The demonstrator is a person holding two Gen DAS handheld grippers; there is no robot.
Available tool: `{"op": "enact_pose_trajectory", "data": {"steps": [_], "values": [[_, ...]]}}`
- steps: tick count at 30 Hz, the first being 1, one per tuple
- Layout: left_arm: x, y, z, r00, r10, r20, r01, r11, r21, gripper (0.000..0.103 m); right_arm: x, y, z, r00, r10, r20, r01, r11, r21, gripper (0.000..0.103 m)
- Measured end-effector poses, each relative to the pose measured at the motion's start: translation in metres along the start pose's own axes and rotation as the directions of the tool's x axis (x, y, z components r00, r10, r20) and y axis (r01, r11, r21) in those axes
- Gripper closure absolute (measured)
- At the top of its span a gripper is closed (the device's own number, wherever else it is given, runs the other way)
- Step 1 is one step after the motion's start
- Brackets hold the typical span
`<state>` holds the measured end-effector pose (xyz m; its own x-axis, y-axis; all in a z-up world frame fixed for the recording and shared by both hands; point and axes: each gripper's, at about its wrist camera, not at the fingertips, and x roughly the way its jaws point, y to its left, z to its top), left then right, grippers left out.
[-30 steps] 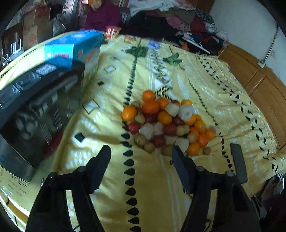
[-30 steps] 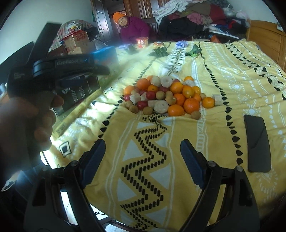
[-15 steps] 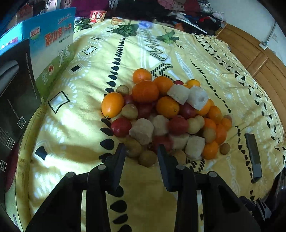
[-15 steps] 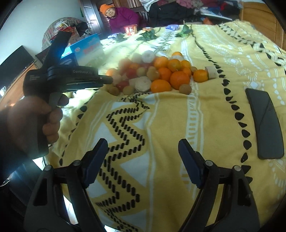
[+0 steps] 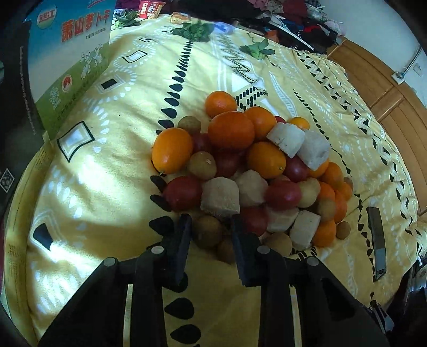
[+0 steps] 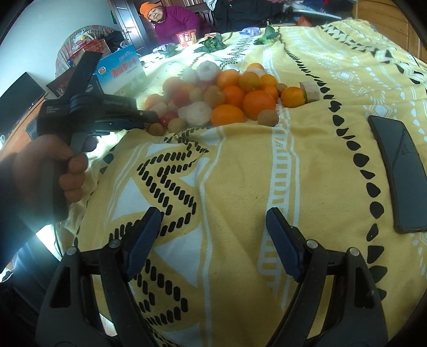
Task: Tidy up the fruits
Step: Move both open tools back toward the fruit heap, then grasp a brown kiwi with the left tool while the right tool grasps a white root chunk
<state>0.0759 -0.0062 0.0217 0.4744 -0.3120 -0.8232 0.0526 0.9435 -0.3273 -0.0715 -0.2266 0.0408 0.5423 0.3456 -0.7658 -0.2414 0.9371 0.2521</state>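
Left tongs (image 5: 210, 227) now closed in around brown longan (image 5: 207, 231), right tongs (image 6: 213, 227) parted.

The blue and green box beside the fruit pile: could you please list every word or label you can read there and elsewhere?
"萧山萝卜干": red letters on the box.
Box's oval logo: too small.
Black packaging print: blurred.
Left gripper body lettering: unreadable.
Red cup: blurred.
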Motion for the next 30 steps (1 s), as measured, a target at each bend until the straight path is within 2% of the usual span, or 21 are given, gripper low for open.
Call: {"op": "enact_pose_trajectory", "data": {"steps": [2, 3, 5, 10, 15, 18, 19, 20, 23, 26, 30], "values": [[-0.004, -0.001, -0.002, 1.000, 0.016, 0.004, -0.016, 1.000, 0.001, 0.080, -0.002, 0.000, 0.000, 1.000, -0.001, 0.003, 0.001, 1.000, 0.001, 0.023], [-0.008, -0.001, -0.004, 1.000, 0.014, 0.011, -0.014, 1.000, 0.002, 0.080, -0.003, -0.001, 0.001, 1.000, 0.000, 0.006, 0.000, 1.000, 0.003, 0.032], [-0.021, -0.005, -0.010, 0.999, 0.010, 0.035, -0.011, 1.000, 0.024, 0.080, -0.007, -0.001, 0.004, 1.000, 0.011, 0.019, -0.011, 1.000, 0.007, 0.042], [-0.060, -0.007, -0.028, 0.997, -0.005, 0.079, 0.000, 0.998, 0.066, 0.080, -0.016, 0.004, 0.019, 0.996, 0.041, 0.076, -0.041, 0.999, -0.008, 0.044], [-0.076, 0.002, -0.036, 0.996, -0.010, 0.083, 0.007, 0.999, 0.031, 0.080, 0.007, 0.005, 0.064, 0.980, 0.183, 0.076, -0.189, 0.979, 0.082, 0.046], [-0.077, 0.001, -0.035, 0.997, -0.023, 0.078, 0.020, 0.999, 0.030, 0.080, 0.048, 0.001, 0.086, 0.951, 0.309, 0.020, -0.306, 0.927, 0.218, 0.048], [-0.078, 0.001, -0.035, 0.997, -0.026, 0.078, 0.024, 0.999, 0.030, 0.080, 0.061, -0.002, 0.087, 0.947, 0.321, -0.005, -0.308, 0.912, 0.269, 0.048], [-0.078, 0.000, -0.034, 0.996, -0.032, 0.079, 0.030, 0.999, 0.030, 0.080, 0.071, -0.004, 0.089, 0.949, 0.315, -0.021, -0.295, 0.908, 0.298, 0.048], [-0.079, -0.004, -0.032, 0.995, -0.053, 0.080, 0.050, 0.998, 0.038, 0.080, 0.081, -0.006, 0.090, 0.973, 0.225, -0.041, -0.202, 0.928, 0.312, 0.050], [-0.075, -0.006, -0.030, 0.995, -0.065, 0.078, 0.062, 0.997, 0.035, 0.080, 0.079, 0.001, 0.094, 0.980, 0.197, -0.015, -0.185, 0.943, 0.277, 0.050], [-0.075, -0.009, -0.031, 0.994, -0.079, 0.075, 0.077, 0.996, 0.039, 0.080, 0.083, 0.002, 0.102, 0.982, 0.187, 0.011, -0.182, 0.942, 0.281, 0.051]]}}
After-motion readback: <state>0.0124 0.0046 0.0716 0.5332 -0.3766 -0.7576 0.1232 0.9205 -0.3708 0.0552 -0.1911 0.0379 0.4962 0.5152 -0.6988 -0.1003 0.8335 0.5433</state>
